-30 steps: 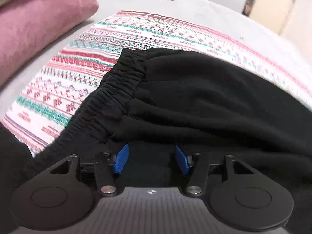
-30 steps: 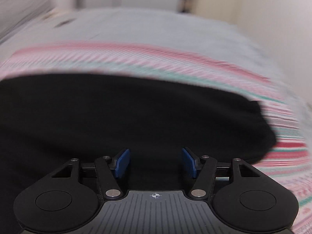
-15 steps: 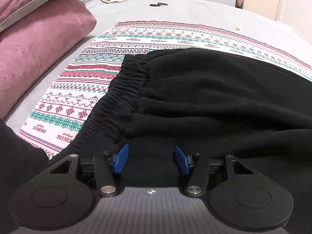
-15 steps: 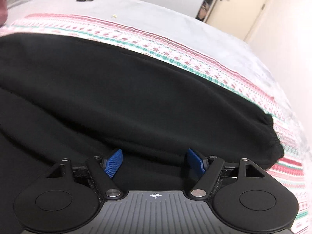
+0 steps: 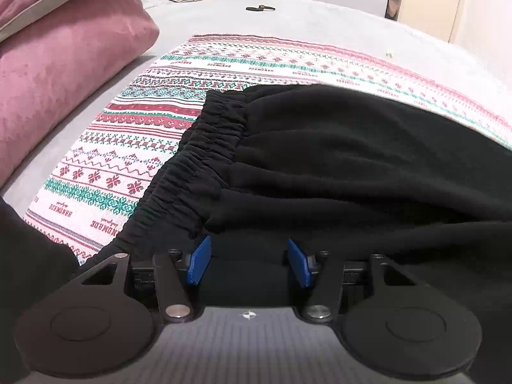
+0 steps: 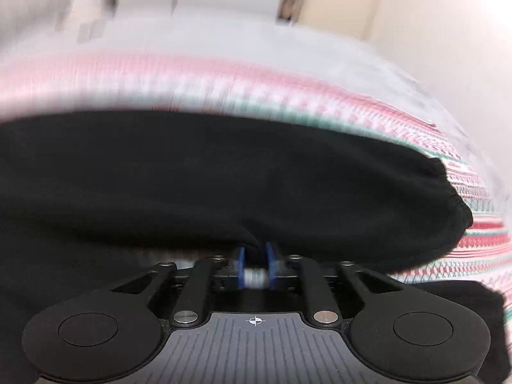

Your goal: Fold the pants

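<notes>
Left wrist cam: my left gripper (image 5: 249,262) sits open w/ blue pads apart over black pants (image 5: 352,166), waistband (image 5: 204,160) lying on the patterned cloth (image 5: 134,147).

Right wrist cam, blurry: right gripper (image 6: 255,257) is closing, jaws nearly together w/ a fold of pants fabric between them.

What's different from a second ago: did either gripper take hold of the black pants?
The right gripper has dropped closer to the black fleece pants and its jaws are closing, pinching a fold of the fabric near the cuffed leg end. The left gripper stayed open by the elastic waistband; the pants still lie on the patterned cloth.
</notes>
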Motion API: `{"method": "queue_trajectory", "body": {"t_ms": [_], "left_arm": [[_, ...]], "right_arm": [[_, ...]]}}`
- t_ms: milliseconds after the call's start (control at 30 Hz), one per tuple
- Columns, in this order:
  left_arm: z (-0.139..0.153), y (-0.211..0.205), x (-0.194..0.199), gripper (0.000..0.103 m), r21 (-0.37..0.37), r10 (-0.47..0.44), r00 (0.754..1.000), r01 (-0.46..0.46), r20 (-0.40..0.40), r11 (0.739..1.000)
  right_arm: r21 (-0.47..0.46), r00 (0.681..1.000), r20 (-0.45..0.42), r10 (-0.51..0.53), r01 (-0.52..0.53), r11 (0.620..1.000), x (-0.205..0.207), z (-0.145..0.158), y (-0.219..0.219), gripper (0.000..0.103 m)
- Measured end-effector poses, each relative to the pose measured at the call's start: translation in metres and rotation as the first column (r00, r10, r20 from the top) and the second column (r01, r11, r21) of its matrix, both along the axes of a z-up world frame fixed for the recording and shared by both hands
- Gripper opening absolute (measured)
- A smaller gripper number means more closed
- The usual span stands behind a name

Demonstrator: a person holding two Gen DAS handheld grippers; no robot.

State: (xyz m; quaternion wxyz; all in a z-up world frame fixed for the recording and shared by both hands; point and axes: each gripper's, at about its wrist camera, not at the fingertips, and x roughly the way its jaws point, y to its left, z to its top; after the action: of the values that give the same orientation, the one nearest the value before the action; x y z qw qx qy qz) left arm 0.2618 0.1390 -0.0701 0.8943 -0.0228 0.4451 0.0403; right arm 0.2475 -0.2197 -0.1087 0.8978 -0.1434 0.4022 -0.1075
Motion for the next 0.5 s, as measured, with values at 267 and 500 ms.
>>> {"method": "queue_trajectory", "body": {"t_ms": [267, 500], "left_arm": [[0.013, 0.008, -0.022, 0.083, -0.042, -0.01, 0.999, 0.011, 0.041, 0.999], [0.012, 0.022, -0.046, 0.087, -0.006, -0.017, 0.999, 0.018, 0.041, 1.0]], "right_arm": [[-0.075, 0.96, 0.105, 0.259, -0.252, 0.965, -0.053, 0.043, 0.059, 0.068], [-0.103, 0.777, -0.044, 0.628, -0.628, 0.771, -0.14, 0.021, 0.141, 0.069]]}}
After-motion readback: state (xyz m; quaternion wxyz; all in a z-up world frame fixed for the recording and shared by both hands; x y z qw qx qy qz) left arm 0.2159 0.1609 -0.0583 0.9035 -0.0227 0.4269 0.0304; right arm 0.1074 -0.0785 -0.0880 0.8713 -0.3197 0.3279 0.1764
